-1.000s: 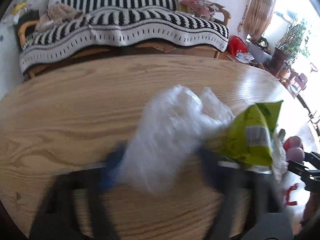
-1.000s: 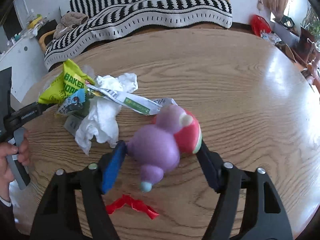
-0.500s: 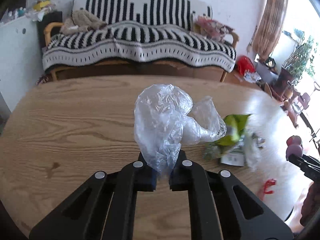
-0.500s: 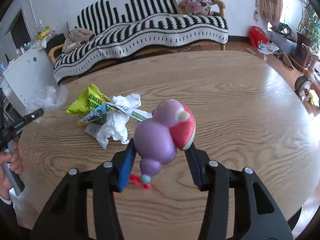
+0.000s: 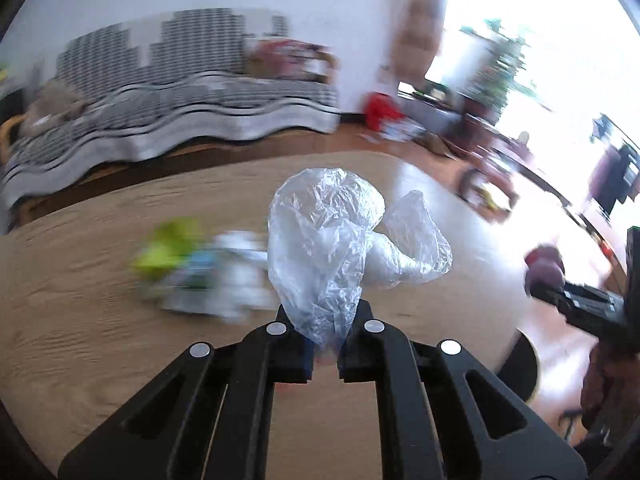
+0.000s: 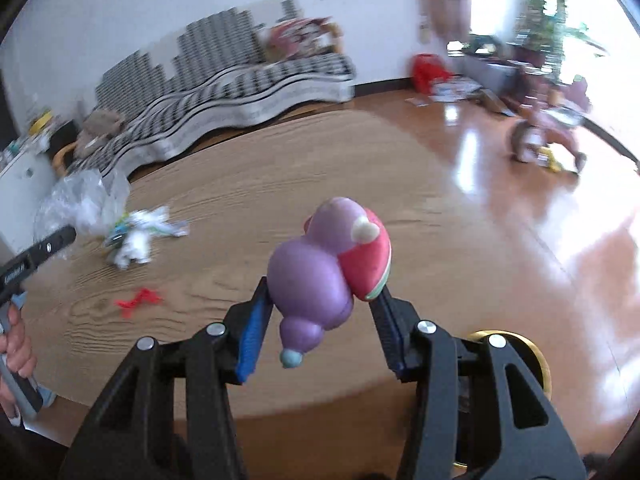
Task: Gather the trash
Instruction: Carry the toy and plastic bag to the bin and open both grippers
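Left tongs (image 5: 325,354): pinching clear plastic bag (image 5: 332,248), bulk pointing up and forward.
Right tongs (image 6: 320,330): clamping purple-and-red toy (image 6: 320,276), long axis upright, leaning right.

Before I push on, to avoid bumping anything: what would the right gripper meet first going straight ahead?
The right gripper, shut on the purple toy, points down at bare table. Probably wood first; the trash pile lies well left. Depth is unclear.

No lettering can be read anywhere here. The black bar of the left gripper (image 6: 38,254), left of the blurred heap of white tissue and wrappers (image 6: 138,236) on the oval wooden table (image 6: 360,184), carries small white print, perhaps a brand, too smeared to make out.
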`<state>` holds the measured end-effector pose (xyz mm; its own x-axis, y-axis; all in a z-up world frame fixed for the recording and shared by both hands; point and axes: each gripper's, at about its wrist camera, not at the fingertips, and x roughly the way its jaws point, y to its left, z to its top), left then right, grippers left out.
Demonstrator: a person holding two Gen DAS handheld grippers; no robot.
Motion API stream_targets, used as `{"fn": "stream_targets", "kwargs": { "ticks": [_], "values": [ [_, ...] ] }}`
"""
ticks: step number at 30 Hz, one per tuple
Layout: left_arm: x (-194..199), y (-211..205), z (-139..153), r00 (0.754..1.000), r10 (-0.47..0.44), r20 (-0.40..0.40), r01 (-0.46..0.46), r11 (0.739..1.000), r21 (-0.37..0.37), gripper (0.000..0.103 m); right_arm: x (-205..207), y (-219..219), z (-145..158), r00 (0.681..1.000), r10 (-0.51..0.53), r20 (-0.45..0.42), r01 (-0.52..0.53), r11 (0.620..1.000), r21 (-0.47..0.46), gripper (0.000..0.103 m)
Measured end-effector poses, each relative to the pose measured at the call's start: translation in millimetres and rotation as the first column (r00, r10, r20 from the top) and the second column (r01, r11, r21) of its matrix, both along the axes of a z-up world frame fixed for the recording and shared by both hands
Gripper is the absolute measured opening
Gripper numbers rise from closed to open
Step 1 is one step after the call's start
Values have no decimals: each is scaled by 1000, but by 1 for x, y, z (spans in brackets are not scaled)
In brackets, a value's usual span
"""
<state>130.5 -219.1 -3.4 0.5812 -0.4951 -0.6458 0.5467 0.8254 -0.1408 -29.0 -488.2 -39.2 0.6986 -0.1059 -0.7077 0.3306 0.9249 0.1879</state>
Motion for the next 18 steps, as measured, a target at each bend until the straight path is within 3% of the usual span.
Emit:
{"fn": "stream_targets", "kwargs": {
  "ticks": [4,7,14,18],
  "values": [
    [-39,-79,-18,987,-158,-21,158,987,14,7,-61,-67,-11,992,-128,-12,128,992,15,49],
    [-77,-142,-45,956,-291,-44,293,954,57,7,-92,-104,-25,979,-200,-47,202,979,37,49],
    [-127,-230,-100,896,-421,-139,433,899,71,7,-134,-157,-62,951,-277,-136,286,957,52,49],
    [-141,-256,-119,877,-450,-169,468,879,87,7,-135,-167,-76,941,-288,-177,304,950,68,50]
  ]
}}
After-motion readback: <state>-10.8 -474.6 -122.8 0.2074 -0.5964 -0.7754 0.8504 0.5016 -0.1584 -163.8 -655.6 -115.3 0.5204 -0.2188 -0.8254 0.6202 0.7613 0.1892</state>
